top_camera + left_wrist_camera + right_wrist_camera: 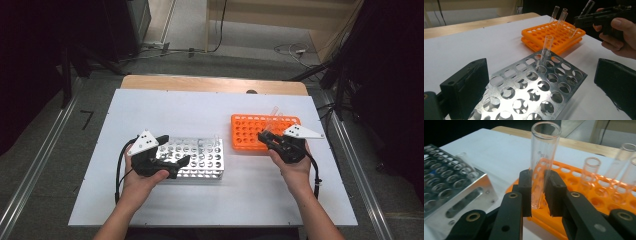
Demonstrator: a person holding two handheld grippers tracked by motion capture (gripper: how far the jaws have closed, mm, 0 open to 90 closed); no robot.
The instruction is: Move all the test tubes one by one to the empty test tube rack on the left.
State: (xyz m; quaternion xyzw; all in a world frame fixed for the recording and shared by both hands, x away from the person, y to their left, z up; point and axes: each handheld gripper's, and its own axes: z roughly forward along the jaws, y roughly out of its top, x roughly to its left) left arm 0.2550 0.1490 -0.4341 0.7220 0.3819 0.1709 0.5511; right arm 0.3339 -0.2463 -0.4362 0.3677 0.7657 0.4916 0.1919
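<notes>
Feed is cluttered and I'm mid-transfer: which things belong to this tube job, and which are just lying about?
In the job:
- glass tube, clamped in the right hand-held gripper
- orange rack with more tubes
- metal rack holding one tube
- left hand-held gripper, open at the metal rack

Lying about:
- cables on the floor

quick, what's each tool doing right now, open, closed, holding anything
Left tool: open, jaws either side of the metal rack, holding nothing.
Right tool: closed on a glass test tube.

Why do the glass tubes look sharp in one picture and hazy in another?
In the right gripper view the tube pinched in the right claw is crisp, while the tubes behind blur; in the left gripper view the metal rack mirrors bright glare; the high view is soft and dark-edged.
</notes>
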